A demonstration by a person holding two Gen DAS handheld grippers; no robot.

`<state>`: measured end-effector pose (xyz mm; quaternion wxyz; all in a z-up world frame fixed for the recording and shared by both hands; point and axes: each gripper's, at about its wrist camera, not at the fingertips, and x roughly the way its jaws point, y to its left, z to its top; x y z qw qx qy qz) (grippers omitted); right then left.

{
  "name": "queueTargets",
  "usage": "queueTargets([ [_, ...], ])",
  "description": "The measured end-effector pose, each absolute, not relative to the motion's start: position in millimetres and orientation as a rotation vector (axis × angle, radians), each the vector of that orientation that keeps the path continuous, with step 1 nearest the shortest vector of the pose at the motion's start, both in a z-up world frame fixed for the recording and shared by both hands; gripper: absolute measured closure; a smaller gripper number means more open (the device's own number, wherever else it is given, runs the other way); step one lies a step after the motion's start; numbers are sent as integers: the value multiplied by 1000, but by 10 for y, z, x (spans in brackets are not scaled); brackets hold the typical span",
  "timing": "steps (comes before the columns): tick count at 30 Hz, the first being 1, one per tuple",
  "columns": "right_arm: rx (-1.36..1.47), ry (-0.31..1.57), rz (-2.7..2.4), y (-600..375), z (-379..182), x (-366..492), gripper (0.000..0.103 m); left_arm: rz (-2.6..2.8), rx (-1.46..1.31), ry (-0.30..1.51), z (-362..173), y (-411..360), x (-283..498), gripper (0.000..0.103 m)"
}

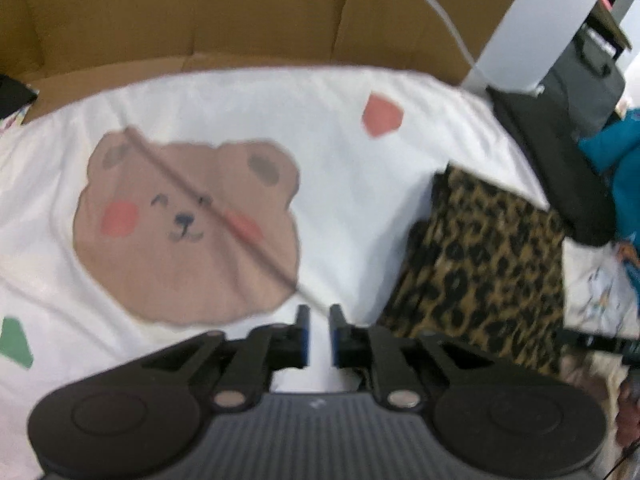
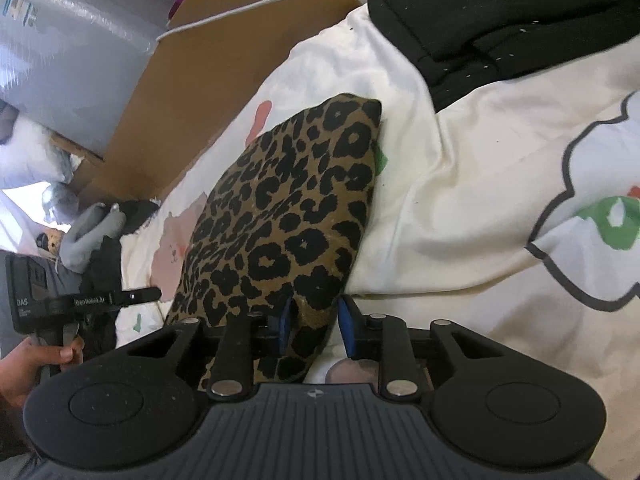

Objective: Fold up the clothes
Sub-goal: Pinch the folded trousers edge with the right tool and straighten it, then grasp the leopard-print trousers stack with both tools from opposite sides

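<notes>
A bedroom: bear-print bedsheet, cardboard, piled clothes.

Folded leopard-print garment on bedsheet

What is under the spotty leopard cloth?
The leopard cloth lies on a white bedsheet with bear and coloured prints. It partly covers a pink print and a green one; anything else beneath is hidden.

A white bear-print sheet (creased) carries a folded leopard-print garment and black clothing.
</notes>
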<state>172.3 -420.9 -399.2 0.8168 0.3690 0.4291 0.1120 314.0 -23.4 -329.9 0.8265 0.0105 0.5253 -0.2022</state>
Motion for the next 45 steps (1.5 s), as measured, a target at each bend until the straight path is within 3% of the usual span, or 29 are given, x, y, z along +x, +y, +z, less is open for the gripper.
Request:
queueTargets([
  [2,800,907,232,-4234,-3995,1695,70,-470,16,1095,-3255,-324,3261,60],
  [4,812,902,230,-4258,-3992,1685,69,-521,3,1082,-3247,-414,3354,45],
  [9,822,905,240,-4280,-3979,1740,61,-603,-62,1087,-3349,-635,3481,38],
  [16,829,915,250,-4321,-4024,1875,61,-726,-153,1131,-3569,-874,3536,23],
  [21,867,922,250,-4352,-4095,1967,61,-739,-127,1172,-3737,-954,3563,23],
  [23,911,926,269,-4342,-4166,2001,62,-739,-117,1193,-3801,-962,3569,38],
  [24,910,924,279,-4332,-4165,2005,66,-738,-115,1195,-3824,-963,3569,38],
  [25,906,921,287,-4321,-4161,2009,77,-733,-116,1185,-3826,-958,3562,43],
  [28,895,911,314,-4289,-4146,2018,91,-718,-150,1177,-3799,-890,3566,55],
  [29,892,908,323,-4278,-4142,2021,92,-712,-173,1178,-3789,-849,3575,61],
  [31,919,906,316,-4313,-4135,2009,91,-723,-201,1172,-3765,-788,3583,64],
  [34,943,928,300,-4333,-4181,2012,79,-720,-177,1169,-3747,-810,3593,58],
  [35,952,932,301,-4332,-4193,2016,76,-710,-174,1170,-3746,-823,3604,46],
  [37,971,940,303,-4330,-4217,2024,68,-716,-172,1173,-3767,-857,3623,33],
  [40,962,953,318,-4280,-4230,2066,65,-737,-174,1179,-3814,-913,3649,31],
  [43,943,970,326,-4234,-4261,2117,65,-759,-175,1184,-3861,-969,3676,21],
  [45,936,970,325,-4217,-4244,2136,65,-773,-179,1190,-3884,-1007,3693,27],
])
